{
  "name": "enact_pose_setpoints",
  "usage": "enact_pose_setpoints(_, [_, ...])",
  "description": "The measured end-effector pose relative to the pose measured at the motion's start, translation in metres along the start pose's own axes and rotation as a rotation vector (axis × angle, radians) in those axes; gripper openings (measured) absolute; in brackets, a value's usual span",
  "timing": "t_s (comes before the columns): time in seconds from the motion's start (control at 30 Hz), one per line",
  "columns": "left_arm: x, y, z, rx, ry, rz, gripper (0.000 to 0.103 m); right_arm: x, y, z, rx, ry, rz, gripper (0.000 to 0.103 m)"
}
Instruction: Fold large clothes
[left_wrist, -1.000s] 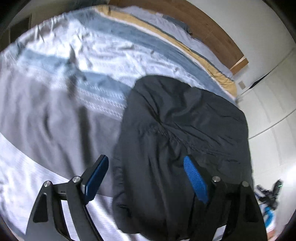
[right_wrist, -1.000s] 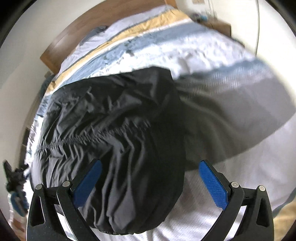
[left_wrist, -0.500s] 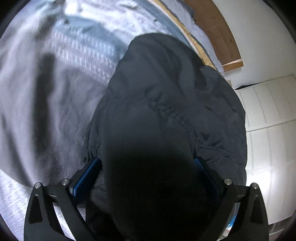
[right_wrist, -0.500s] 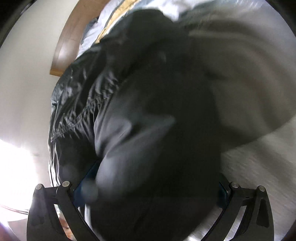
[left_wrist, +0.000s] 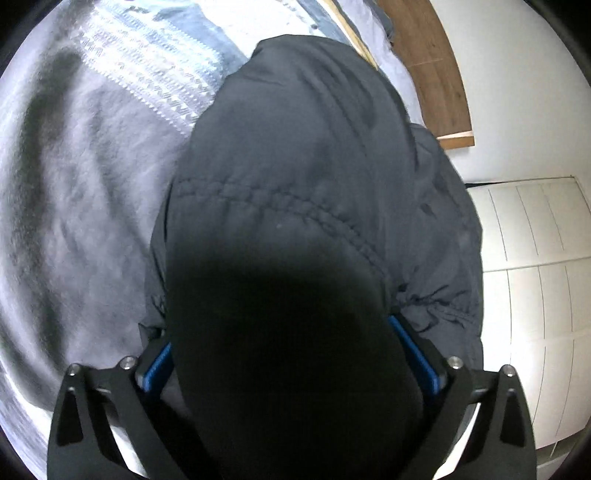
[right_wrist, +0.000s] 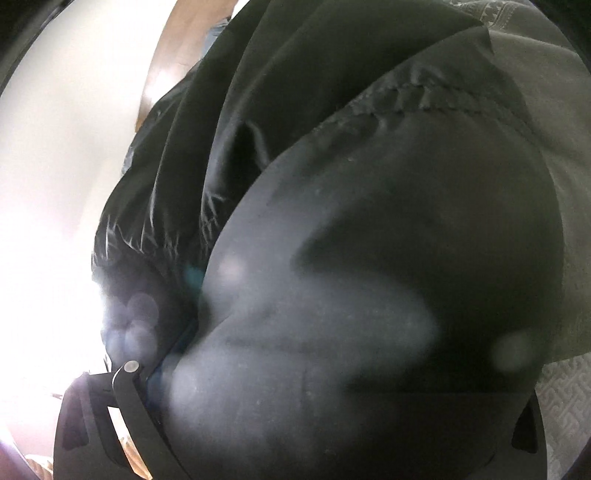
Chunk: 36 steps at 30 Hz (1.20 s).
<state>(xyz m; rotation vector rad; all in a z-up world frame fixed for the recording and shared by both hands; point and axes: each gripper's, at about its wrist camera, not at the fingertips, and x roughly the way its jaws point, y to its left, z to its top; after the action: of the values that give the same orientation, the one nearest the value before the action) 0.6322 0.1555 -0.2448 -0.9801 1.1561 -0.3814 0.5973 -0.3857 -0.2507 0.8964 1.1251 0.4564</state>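
Straddling the black jacket (left_wrist: 295, 221), my left gripper (left_wrist: 291, 362) stands wide, unclamped; its bulk runs toward twelve o'clock. My right gripper (right_wrist: 332, 387) is smothered, grip unreadable.

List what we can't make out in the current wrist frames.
- Left gripper fingertips: left wrist view, the jacket bulges between the blue pads, so grip contact is hidden.
- Right gripper: right wrist view, jacket fills the frame; the right finger is mostly covered, and whether it is open or shut is unclear.
- Room at left: right wrist view, washed out by glare.
- Jacket's near edge: both views, hidden by its own bulk.
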Motion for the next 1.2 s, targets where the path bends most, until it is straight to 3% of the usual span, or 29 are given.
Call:
enact_pose_setpoints(0.03, [-0.002, -0.004, -0.003, -0.003, -0.010, -0.025, 0.085, -0.002, 0.004, -0.002, -0.001, -0.009, 0.011, 0.091])
enact_pose_setpoints(0.07, [-0.004, -0.008, -0.006, -0.004, -0.020, -0.047, 0.071, -0.005, 0.007, -0.005, -0.001, -0.022, 0.026, 0.074])
enact_pose_setpoints(0.1, [-0.005, -0.015, -0.010, 0.004, -0.032, -0.069, 0.057, -0.008, 0.013, -0.006, -0.010, -0.036, 0.032, 0.068])
enact_pose_setpoints(0.17, [-0.010, -0.031, -0.018, 0.047, -0.049, -0.095, 0.040, -0.013, 0.028, -0.009, -0.048, -0.053, 0.028, 0.048])
enact_pose_setpoints(0.2, [-0.012, -0.037, -0.020, 0.058, -0.052, -0.101, 0.033, -0.015, 0.037, -0.010, -0.075, -0.062, 0.023, 0.044])
enact_pose_setpoints(0.27, [-0.020, -0.050, -0.023, 0.067, -0.076, -0.128, 0.028, -0.020, 0.060, -0.011, -0.139, -0.080, 0.011, 0.034])
enact_pose_setpoints(0.4, [-0.042, -0.086, -0.027, 0.117, -0.135, -0.192, 0.022, -0.037, 0.115, -0.005, -0.267, -0.127, 0.025, 0.029])
enact_pose_setpoints(0.6, [-0.089, -0.142, -0.037, 0.218, -0.178, -0.251, 0.021, -0.073, 0.180, -0.008, -0.378, -0.197, 0.066, 0.027])
enact_pose_setpoints(0.83, [-0.145, -0.170, -0.084, 0.284, -0.196, -0.269, 0.021, -0.114, 0.225, -0.049, -0.459, -0.193, 0.098, 0.027])
enact_pose_setpoints(1.0, [-0.160, -0.143, -0.127, 0.275, -0.187, -0.258, 0.021, -0.131, 0.202, -0.084, -0.422, -0.179, 0.110, 0.027])
enact_pose_setpoints(1.1, [-0.145, -0.101, -0.152, 0.241, -0.137, -0.169, 0.021, -0.115, 0.171, -0.098, -0.362, -0.141, 0.058, 0.027])
enact_pose_setpoints(1.2, [-0.121, -0.063, -0.165, 0.225, -0.079, -0.005, 0.024, -0.091, 0.126, -0.113, -0.280, -0.081, -0.039, 0.028])
